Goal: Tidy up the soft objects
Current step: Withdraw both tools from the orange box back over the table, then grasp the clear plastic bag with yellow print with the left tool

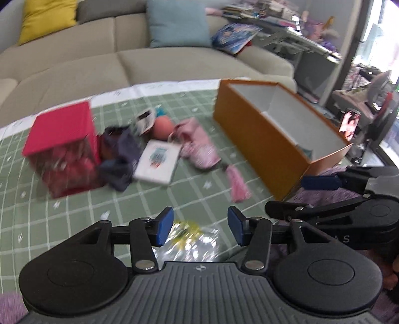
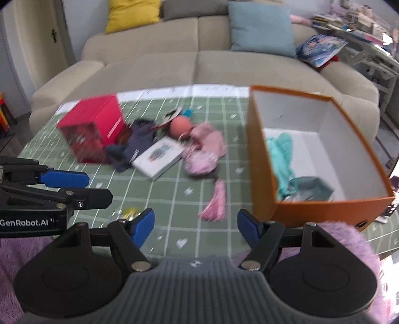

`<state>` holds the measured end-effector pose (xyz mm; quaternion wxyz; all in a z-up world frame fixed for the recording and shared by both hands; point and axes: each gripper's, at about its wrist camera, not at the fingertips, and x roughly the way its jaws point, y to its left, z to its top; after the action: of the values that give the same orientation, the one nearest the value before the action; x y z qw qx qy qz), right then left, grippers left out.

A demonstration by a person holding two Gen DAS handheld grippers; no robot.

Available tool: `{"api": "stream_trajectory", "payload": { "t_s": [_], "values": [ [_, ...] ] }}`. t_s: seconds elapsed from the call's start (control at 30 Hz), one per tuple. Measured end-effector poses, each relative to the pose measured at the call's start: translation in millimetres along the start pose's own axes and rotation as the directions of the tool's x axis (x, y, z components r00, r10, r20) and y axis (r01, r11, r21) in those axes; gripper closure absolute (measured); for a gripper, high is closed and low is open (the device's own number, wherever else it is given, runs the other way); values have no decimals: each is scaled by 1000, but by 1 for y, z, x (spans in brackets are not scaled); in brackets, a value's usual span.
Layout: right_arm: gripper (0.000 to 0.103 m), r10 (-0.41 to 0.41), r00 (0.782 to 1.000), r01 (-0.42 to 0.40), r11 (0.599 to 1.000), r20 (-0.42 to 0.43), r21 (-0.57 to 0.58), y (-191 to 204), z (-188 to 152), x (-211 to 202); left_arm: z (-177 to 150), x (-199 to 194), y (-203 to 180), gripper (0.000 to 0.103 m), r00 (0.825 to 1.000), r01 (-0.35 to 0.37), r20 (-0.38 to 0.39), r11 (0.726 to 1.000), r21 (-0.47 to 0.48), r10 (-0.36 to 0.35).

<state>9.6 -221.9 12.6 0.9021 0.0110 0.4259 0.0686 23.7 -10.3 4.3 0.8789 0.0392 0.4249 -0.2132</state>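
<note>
A beige sofa (image 2: 199,67) with yellow (image 2: 133,13) and blue cushions (image 2: 259,27) stands behind.

Green checked cloth (image 2: 159,189): red box (image 2: 92,129), orange box (image 2: 324,206), pink pouch (image 2: 207,152).

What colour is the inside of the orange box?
White inside the orange box, clearest in the right wrist view.
</note>
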Motion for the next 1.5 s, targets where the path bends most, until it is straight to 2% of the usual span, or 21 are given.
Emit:
{"api": "stream_trajectory", "payload": {
  "t_s": [0.23, 0.4, 0.43, 0.5, 0.63, 0.73, 0.9, 1.1, 1.13, 1.23, 1.3, 1.33, 1.4, 1.47, 1.5],
  "values": [
    [31, -12, 999, 9, 998, -31, -69, 21, -6, 18, -31, 9, 23, 33, 997, -47, -71, 989, -137, 37],
    [31, -3, 998, -2, 996, -60, -84, 26, -9, 29, -36, 12, 36, 32, 993, -67, -110, 974, -216, 44],
    [33, 4, 998, -10, 997, -69, -82, 27, -9, 31, -37, 14, 39, 32, 992, -67, -118, 972, -227, 41],
    [42, 25, 995, -32, 997, -95, -69, 27, -10, 38, -38, 18, 41, 32, 990, -61, -135, 967, -248, 27],
    [54, 45, 989, -51, 998, -138, -38, 24, -11, 51, -39, 26, 43, 32, 990, -45, -142, 961, -271, 7],
    [57, 69, 986, -72, 997, -149, -16, 23, -10, 59, -37, 35, 43, 32, 989, -26, -148, 962, -271, -15],
    [59, 80, 981, -82, 997, -175, -2, 23, -8, 73, -36, 54, 47, 29, 978, -93, -205, 957, -274, 36],
    [65, 102, 971, -103, 995, -217, 6, 24, -9, 90, -43, 79, 51, 28, 958, -124, -285, 952, -280, 41],
    [68, 103, 968, -104, 995, -227, 4, 25, -9, 93, -43, 80, 50, 29, 960, -127, -277, 953, -275, 48],
    [72, 111, 963, -111, 994, -244, 12, 25, -10, 100, -43, 82, 48, 32, 961, -141, -269, 956, -256, 70],
    [74, 118, 961, -117, 993, -249, 20, 24, -10, 104, -43, 83, 45, 42, 962, -145, -260, 961, -236, 81],
    [75, 122, 960, -121, 992, -253, 23, 24, -11, 106, -43, 84, 44, 43, 962, -151, -259, 962, -226, 90],
    [80, 134, 955, -133, 991, -264, 24, 26, -12, 109, -42, 85, 42, 51, 963, -157, -250, 966, -205, 103],
    [91, 151, 949, -152, 988, -278, 17, 29, -13, 113, -42, 86, 41, 60, 965, -153, -241, 969, -193, 105],
    [93, 156, 946, -160, 987, -284, 10, 31, -14, 115, -42, 87, 41, 62, 966, -150, -236, 970, -192, 103]
  ]
}}
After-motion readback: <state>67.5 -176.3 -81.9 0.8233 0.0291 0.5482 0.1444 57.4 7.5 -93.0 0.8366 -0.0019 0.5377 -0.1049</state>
